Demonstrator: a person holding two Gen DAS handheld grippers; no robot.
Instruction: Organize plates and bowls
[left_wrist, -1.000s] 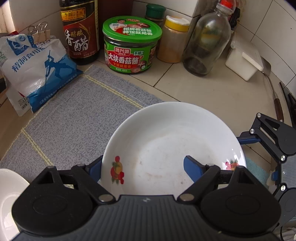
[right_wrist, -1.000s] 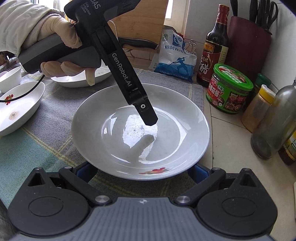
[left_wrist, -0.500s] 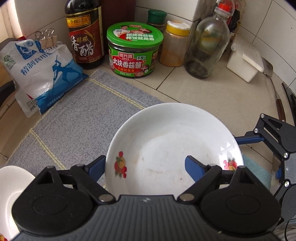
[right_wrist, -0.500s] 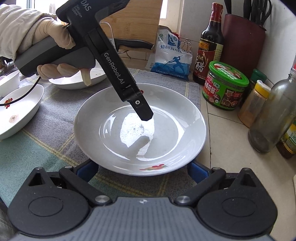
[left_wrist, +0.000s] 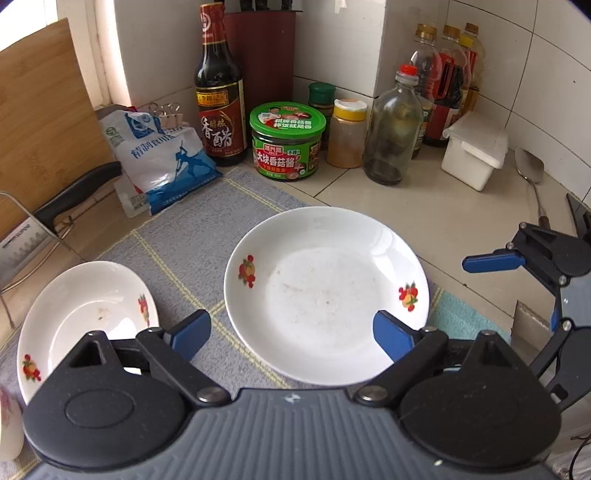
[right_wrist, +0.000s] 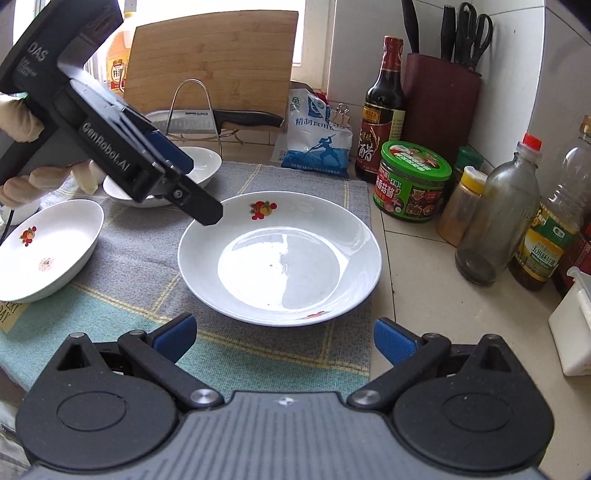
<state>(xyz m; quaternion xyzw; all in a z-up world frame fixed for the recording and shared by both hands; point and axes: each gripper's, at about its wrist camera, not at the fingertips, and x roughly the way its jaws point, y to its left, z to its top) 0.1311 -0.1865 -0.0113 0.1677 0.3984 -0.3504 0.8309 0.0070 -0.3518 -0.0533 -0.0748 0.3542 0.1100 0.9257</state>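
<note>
Through the left wrist view we see our left claw (left_wrist: 291, 334) spread wide and holding nothing, its blue fingers either side of the near rim of the plate (left_wrist: 327, 295), which lies flat on the grey mat (left_wrist: 192, 236) on the worktop (left_wrist: 424, 206). A bowl (left_wrist: 85, 317) sits on the mat to the left

Through the right wrist view our right claw (right_wrist: 282, 338) is also wide open and empty, just short of the plate (right_wrist: 279, 256). The left claw (right_wrist: 177, 177) hangs above the plate's far left rim, with two bowls (right_wrist: 48, 251) beyond it
</note>
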